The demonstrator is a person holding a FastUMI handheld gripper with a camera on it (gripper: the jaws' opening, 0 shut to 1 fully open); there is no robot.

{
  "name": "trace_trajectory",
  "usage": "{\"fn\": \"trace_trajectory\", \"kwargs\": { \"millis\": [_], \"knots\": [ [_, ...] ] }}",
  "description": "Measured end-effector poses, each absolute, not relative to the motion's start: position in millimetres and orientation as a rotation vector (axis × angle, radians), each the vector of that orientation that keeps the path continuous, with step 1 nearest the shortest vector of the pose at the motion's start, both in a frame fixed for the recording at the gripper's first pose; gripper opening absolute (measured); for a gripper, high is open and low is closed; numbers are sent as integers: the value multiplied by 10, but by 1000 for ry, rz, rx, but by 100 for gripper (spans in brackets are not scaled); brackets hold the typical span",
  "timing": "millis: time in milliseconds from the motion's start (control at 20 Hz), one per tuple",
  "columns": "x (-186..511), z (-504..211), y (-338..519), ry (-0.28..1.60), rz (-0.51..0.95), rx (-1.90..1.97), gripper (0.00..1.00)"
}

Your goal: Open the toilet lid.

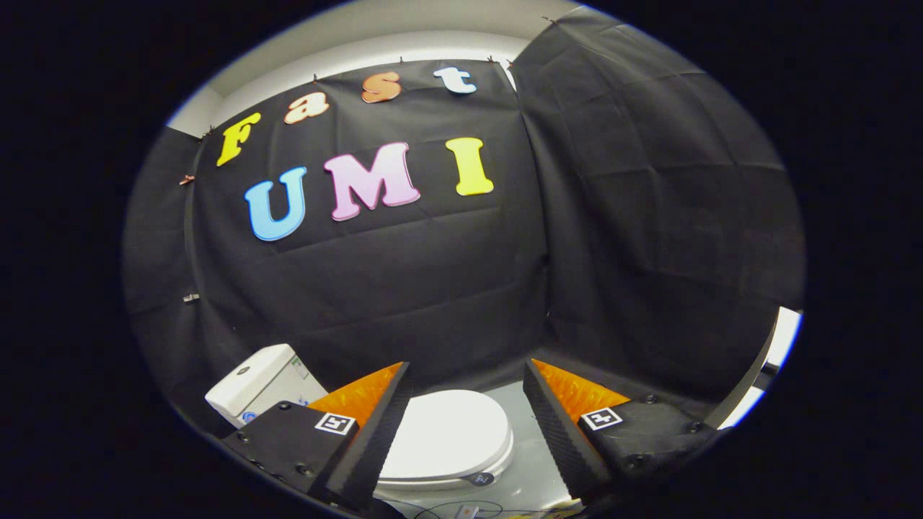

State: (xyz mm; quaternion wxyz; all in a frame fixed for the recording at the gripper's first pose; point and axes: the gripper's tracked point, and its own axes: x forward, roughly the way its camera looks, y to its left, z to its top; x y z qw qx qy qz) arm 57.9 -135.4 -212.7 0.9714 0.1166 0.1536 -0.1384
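The lid (448, 432) lies flat and closed on the toilet, framed in the gap between your fingers and a little beyond them. The white tank (261, 386) stands behind your left finger, against the black wall. Your gripper (465, 425) is spread wide, its fingers (375, 432) touching nothing.

tongs (465, 425) spread wide above the seemingly closed toilet lid (451, 436).
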Motion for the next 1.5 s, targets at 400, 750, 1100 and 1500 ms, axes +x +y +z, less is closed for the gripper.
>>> {"fn": "trace_trajectory", "kwargs": {
  "millis": [400, 750, 1100, 1500],
  "knots": [
    [638, -3120, -1601, 487, -330, 371, 97],
    [641, -4037, -1597, 648, -359, 500, 98],
    [424, -4948, -1475, 790, -364, 659, 97],
    [256, -5686, -1314, 872, -357, 900, 93]
  ]
}}
